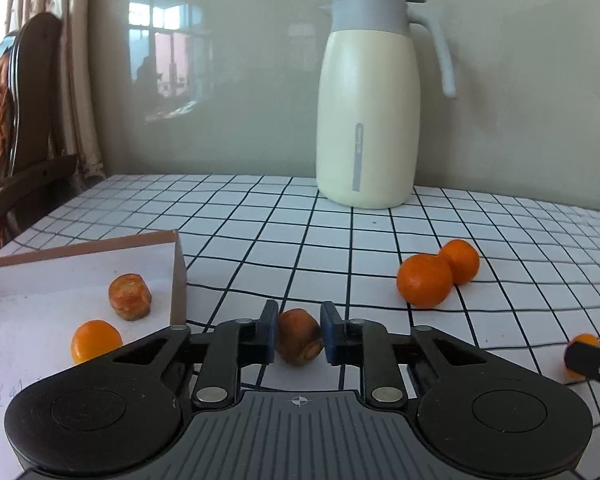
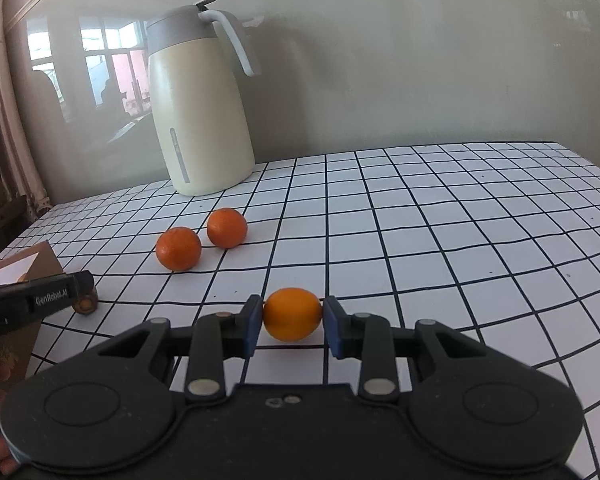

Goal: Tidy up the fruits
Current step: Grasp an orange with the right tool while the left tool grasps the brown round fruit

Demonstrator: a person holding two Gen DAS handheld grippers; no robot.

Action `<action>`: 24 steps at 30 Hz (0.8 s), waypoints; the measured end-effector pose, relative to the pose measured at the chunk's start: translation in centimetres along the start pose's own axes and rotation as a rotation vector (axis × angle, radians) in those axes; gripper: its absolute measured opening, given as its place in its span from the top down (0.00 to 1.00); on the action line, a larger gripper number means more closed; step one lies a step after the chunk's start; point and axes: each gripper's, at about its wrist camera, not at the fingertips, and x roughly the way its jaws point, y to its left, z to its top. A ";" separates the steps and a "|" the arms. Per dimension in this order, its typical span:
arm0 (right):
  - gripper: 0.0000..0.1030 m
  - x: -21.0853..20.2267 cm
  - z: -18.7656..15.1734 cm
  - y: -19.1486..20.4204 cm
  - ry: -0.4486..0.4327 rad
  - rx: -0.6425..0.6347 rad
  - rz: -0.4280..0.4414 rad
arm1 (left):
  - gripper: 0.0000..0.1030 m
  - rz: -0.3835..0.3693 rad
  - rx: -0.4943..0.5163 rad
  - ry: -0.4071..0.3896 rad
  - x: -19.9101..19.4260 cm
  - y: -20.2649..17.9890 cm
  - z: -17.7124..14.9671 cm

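My left gripper (image 1: pixel 299 336) is shut on a brown dried fruit (image 1: pixel 299 337), just right of a shallow cardboard box (image 1: pixel 179 276). The box holds another brown dried fruit (image 1: pixel 129 296) and a small orange (image 1: pixel 95 340). My right gripper (image 2: pixel 290 320) is shut on a small yellow-orange fruit (image 2: pixel 292 314) low over the checked tablecloth. Two mandarins (image 1: pixel 424 280) (image 1: pixel 460 261) lie together on the cloth; they also show in the right wrist view (image 2: pixel 178 249) (image 2: pixel 227 227). The left gripper (image 2: pixel 36 304) and its fruit (image 2: pixel 86 304) show at that view's left edge.
A cream thermos jug (image 1: pixel 366 120) with a grey lid stands at the back of the table by the wall, also in the right wrist view (image 2: pixel 200 120). A wooden chair (image 1: pixel 16 120) and a curtain are off the table's left edge. The right gripper's tip (image 1: pixel 592 360) shows at the right.
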 end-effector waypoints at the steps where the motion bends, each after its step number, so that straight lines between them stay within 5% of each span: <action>1: 0.76 0.0 0.0 0.0 0.002 0.001 0.003 | 0.78 0.003 0.018 -0.004 -0.1 -0.2 -0.1; 6: 0.76 0.0 0.0 -0.1 0.004 -0.002 0.010 | 0.78 0.013 0.026 -0.004 -0.3 -0.3 -0.2; 8: 0.76 0.0 -0.1 -0.2 0.006 -0.001 0.011 | 0.69 0.022 0.035 0.003 -0.1 -0.6 -0.1; 10: 0.76 0.0 -0.1 -0.3 0.007 -0.003 0.012 | 0.42 0.047 0.018 0.040 0.4 -0.7 -0.1; 20: 0.76 0.4 -0.1 -0.1 0.009 -0.007 0.012 | 0.43 0.043 -0.019 0.034 0.9 -0.7 0.0; 24: 0.76 0.4 -0.1 -0.2 0.009 -0.005 0.015 | 0.66 0.010 -0.021 0.038 1.0 -1.0 0.3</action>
